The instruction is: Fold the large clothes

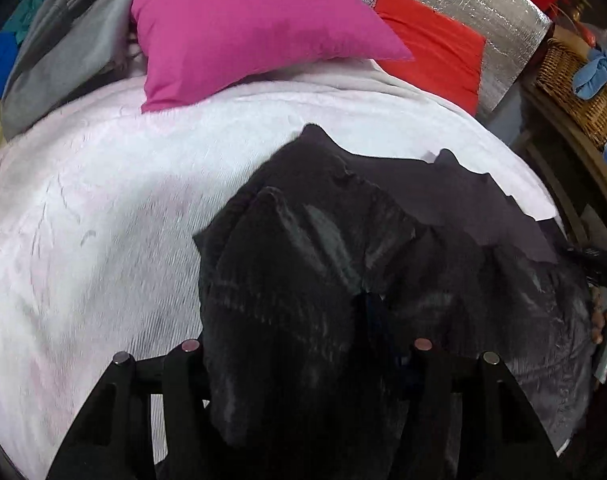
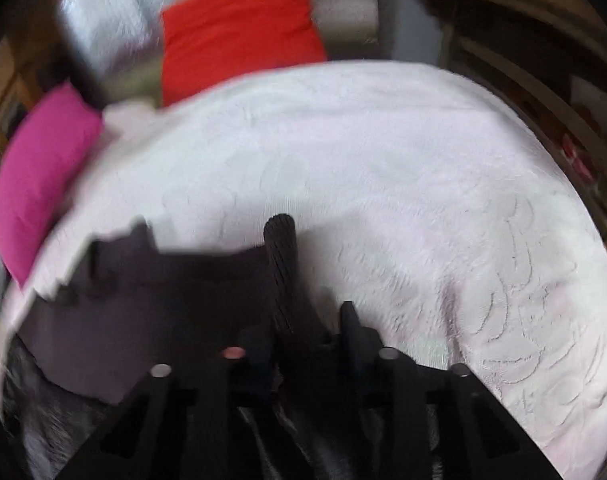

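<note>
Both the left gripper (image 1: 367, 312) and the right gripper (image 2: 299, 332) had their fingers clamped on the dark garment (image 1: 303, 248) above the pink-blanketed bed (image 1: 103, 208).

A garment (image 1: 311, 280) lies on the blanket (image 1: 103, 220) of a bed, at its near edge, draped over the left gripper (image 1: 367, 308). To its right, the right gripper (image 2: 299, 280) sits at the garment's right edge. Behind, at the bed's far end, a pillow (image 1: 243, 32) rests on the blanket, with a cushion (image 1: 435, 52) to its right against a foil panel (image 1: 483, 12). Left of the pillow lies a heap of clothes (image 1: 59, 52). A basket (image 1: 575, 88) stands right of the bed.
</note>
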The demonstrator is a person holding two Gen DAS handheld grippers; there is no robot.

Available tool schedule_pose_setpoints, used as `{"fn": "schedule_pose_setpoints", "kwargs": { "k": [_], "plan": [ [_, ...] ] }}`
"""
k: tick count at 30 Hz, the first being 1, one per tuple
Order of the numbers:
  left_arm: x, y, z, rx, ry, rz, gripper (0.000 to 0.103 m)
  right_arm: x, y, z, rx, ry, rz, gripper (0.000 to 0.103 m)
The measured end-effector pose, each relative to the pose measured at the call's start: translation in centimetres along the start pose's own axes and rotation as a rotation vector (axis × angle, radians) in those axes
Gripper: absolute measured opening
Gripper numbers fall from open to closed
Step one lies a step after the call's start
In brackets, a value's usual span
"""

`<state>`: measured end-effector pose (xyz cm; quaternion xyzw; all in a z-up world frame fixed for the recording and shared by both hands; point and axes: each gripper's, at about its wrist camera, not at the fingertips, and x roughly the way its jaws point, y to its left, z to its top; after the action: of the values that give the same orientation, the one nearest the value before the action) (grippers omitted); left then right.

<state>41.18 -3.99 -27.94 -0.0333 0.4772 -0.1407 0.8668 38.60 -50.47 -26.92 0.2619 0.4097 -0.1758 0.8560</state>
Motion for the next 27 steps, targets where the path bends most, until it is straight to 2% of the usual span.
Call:
{"fn": "schedule_pose_setpoints", "kwargs": {
  "k": [2,4,7,8,10,11,13,16,20,23,25,27],
  "plan": [
    [0.3,-0.6,0.3,0.01,-0.006,0.022,0.061,-0.1,-1.3,-0.1,0.063,-0.023,-0.002,0.027],
    [0.3,-1.0,0.4,0.003,-0.005,0.032,0.062,1.2,-2.2,-0.8,0.089,0.021,-0.002,0.027],
    [-0.3,-1.1,0.4,0.004,-0.016,0.053,0.062,0.2,-2.9,-1.2,0.127,0.004,0.071,0.033],
    [-0.7,-1.0,0.3,0.005,-0.025,0.066,0.063,-1.2,-3.2,-1.5,0.154,-0.02,0.112,0.039],
    [-1.7,-0.9,0.1,0.013,-0.05,0.095,0.063,-3.2,-3.6,-2.0,0.189,-0.047,0.124,0.088],
    [-2.4,-1.0,-0.1,0.016,-0.068,0.108,0.063,-5.0,-3.8,-2.7,0.194,-0.095,0.124,0.089],
    [-3.7,-1.4,-0.4,0.026,-0.113,0.127,0.064,-7.1,-3.8,-4.0,0.164,-0.135,0.128,0.089],
    [-6.5,-2.4,-1.7,0.07,-0.215,0.187,0.07,-9.8,-3.5,-7.3,0.106,-0.145,0.12,0.089],
    [-9.6,-3.9,-4.1,0.154,-0.314,0.223,0.075,-12.6,-1.8,-11.1,0.04,-0.144,0.118,0.087],
    [-10.8,-4.8,-5.8,0.197,-0.349,0.236,0.077,-14.9,-0.6,-14.1,-0.026,-0.161,0.109,0.076],
    [-10.9,-5.3,-6.3,0.214,-0.35,0.238,0.077,-15.6,-0.1,-15.9,-0.06,-0.163,0.102,0.064],
    [-11.0,-5.7,-7.1,0.227,-0.345,0.239,0.077,-15.7,-0.1,-17.5,-0.066,-0.141,0.116,0.061]
  ]
}}
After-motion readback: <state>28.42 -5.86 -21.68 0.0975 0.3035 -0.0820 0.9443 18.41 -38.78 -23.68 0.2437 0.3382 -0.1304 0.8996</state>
